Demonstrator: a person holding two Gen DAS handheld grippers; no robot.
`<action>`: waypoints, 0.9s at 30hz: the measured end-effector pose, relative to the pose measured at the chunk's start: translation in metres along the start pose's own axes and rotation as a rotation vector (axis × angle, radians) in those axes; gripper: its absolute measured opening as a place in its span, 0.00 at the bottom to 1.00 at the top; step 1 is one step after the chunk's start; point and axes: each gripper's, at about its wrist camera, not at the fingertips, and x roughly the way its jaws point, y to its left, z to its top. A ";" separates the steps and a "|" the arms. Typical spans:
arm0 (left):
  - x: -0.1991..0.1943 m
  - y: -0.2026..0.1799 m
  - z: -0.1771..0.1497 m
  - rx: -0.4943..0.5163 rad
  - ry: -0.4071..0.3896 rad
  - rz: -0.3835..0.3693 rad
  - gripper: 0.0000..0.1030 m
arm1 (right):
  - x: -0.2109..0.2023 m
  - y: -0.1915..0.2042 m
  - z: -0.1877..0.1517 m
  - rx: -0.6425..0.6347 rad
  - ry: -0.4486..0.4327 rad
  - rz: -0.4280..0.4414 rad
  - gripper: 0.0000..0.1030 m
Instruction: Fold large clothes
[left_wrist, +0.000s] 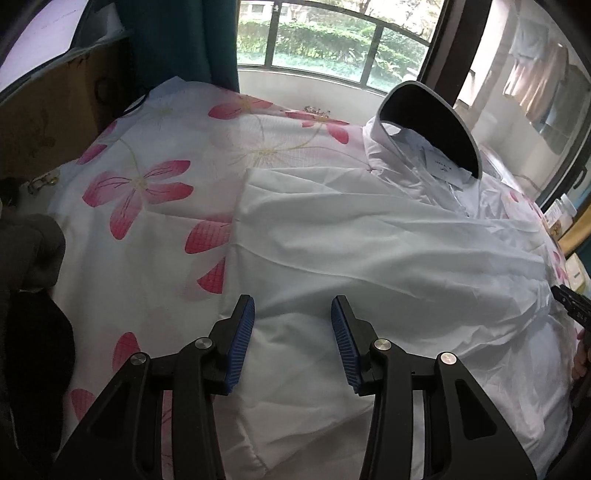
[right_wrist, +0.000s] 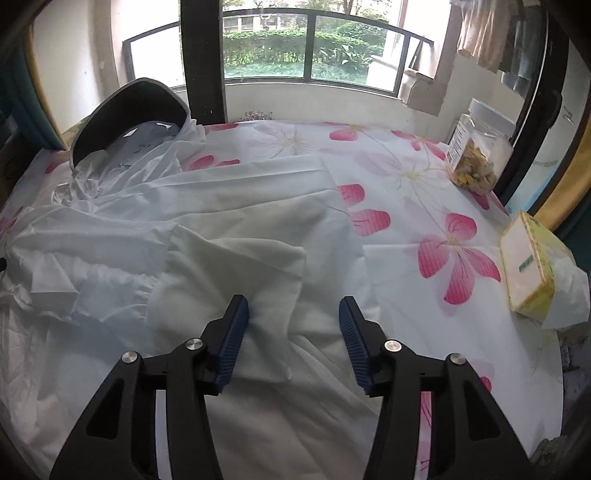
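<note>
Left gripper (left_wrist: 293, 308): jaws spread, blue pads (left_wrist: 243, 343) clear of cloth, nothing between them; white fabric lies directly beneath and ahead. Right gripper (right_wrist: 293, 308): likewise spread, empty, poised over a folded-in flap (right_wrist: 258, 273) of the same garment. The white hooded jacket (left_wrist: 369, 240) is laid out on the flower-print sheet (left_wrist: 147, 184), long axis running away from both pairs of fingers toward the window, hood with its dark brim (left_wrist: 436, 125) at the far end, hem nearest the fingers. In the left view the jacket's straight left edge (left_wrist: 240, 221) lies ahead of the left finger, so the body sits ahead and to the right. In the right view the body sits ahead and to the left, with bare sheet, a jar (right_wrist: 476, 147) and a tissue box (right_wrist: 532, 266) to the right. Judgement: side folds look in place; the next fold probably runs hem-to-hood, each gripper taking its own near corner.
</note>
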 end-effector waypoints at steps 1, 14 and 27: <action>-0.001 0.001 0.001 -0.001 0.002 0.011 0.44 | -0.001 -0.001 -0.001 0.001 0.000 -0.001 0.50; -0.020 0.002 -0.009 -0.004 0.003 -0.016 0.47 | -0.022 -0.018 -0.011 0.033 -0.021 -0.012 0.50; -0.035 0.010 -0.001 -0.002 -0.042 -0.016 0.50 | -0.042 -0.019 -0.012 0.026 -0.037 -0.026 0.50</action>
